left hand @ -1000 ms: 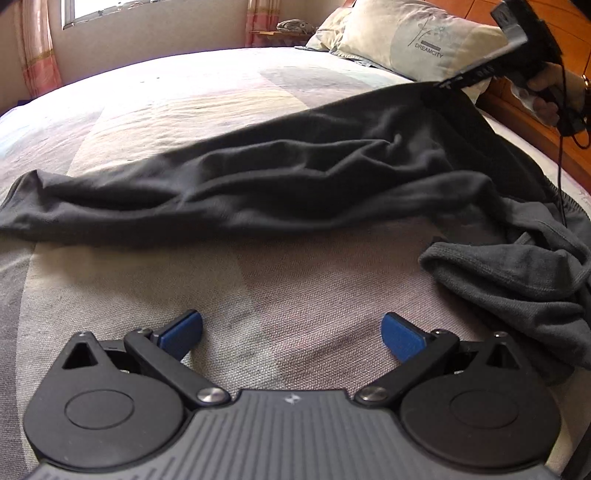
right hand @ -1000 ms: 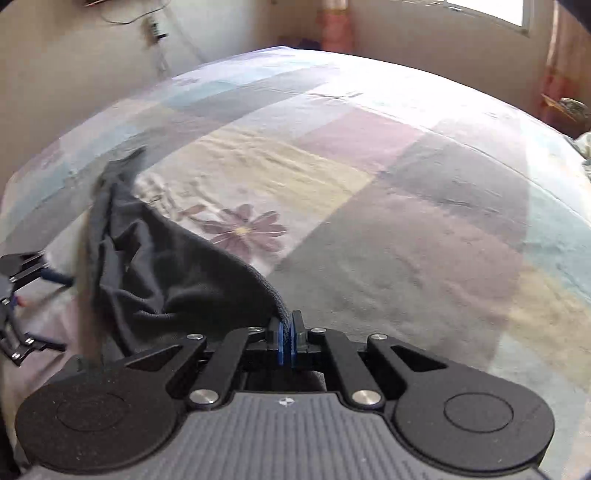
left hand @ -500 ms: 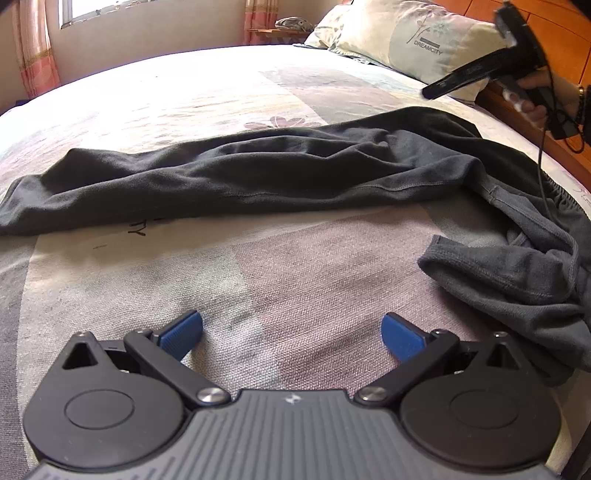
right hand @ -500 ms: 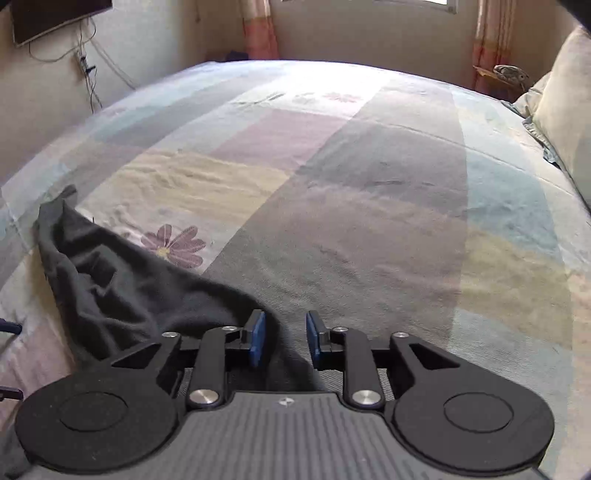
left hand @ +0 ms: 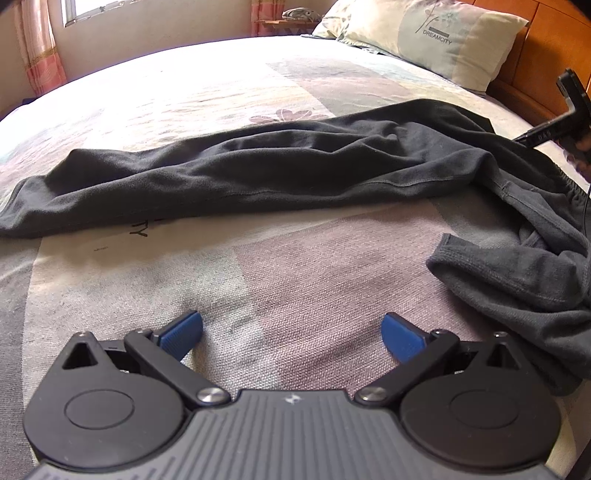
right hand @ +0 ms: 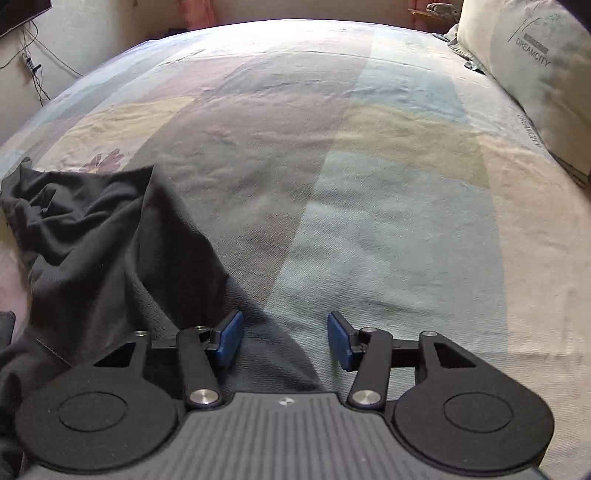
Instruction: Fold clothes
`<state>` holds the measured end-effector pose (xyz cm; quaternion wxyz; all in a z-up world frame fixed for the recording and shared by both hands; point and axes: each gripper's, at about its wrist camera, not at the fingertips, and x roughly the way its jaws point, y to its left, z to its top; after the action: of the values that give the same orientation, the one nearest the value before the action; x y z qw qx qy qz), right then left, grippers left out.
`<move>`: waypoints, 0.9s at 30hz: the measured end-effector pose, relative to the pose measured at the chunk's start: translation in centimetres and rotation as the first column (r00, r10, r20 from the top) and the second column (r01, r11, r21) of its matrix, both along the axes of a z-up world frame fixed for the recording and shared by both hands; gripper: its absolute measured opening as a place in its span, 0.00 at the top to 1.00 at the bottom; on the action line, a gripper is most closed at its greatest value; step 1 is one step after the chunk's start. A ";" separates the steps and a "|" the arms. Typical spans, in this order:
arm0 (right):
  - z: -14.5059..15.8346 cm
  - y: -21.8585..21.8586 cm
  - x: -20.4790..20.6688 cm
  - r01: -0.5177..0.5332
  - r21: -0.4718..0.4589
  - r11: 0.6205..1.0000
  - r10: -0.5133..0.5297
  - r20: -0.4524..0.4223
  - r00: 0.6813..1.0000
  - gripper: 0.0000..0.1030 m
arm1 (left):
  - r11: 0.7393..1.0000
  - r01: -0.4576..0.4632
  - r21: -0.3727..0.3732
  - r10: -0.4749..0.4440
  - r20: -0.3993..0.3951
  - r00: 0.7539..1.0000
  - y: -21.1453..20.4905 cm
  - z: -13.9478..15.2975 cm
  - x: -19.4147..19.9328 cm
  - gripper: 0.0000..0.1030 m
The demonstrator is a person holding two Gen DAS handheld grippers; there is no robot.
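Dark trousers [right hand: 110, 240] lie free; right hand-held gripper [right hand: 285, 338] opening, left [left hand: 291, 332] wide, empty.

Daylight comes in through the window [left hand: 94, 11] at the far left and washes the far part of the bedspread [left hand: 192, 85] to near white glare. Nearer, the light is soft, with faint shadows under the dark garment [left hand: 295, 166]. Both fisheye views bend the bed's edges into curves. The right wrist view is dimmer, its pillow [right hand: 535, 66] smeared and soft.
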<state>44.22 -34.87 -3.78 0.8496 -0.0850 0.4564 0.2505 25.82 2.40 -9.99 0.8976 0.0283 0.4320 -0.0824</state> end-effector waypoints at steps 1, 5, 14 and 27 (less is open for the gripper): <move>-0.2 0.6 -0.6 -0.003 -0.010 1.000 0.003 0.021 1.000 0.37 | 1.000 -0.004 0.002 0.004 -0.003 1.000 -0.1 0.0 0.1 0.01; -0.4 3.0 -4.1 -0.015 -0.095 0.995 0.026 0.119 0.993 0.49 | 1.000 -0.010 0.007 0.010 -0.009 1.000 -0.2 -0.1 0.2 0.01; 3.2 3.6 -7.8 0.094 -0.183 0.979 -0.033 0.310 0.950 0.92 | 1.000 -0.019 0.012 0.019 -0.020 1.000 -0.4 0.0 0.3 0.01; 5.3 0.1 -6.3 0.250 0.006 0.968 -0.244 0.247 0.938 0.50 | 1.000 -0.028 0.010 0.028 -0.022 0.999 -0.4 0.0 0.4 0.01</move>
<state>37.97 -34.78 1.57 0.9232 -0.0682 0.3576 0.1234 26.18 1.96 -9.96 0.8937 0.0259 0.4427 -0.0681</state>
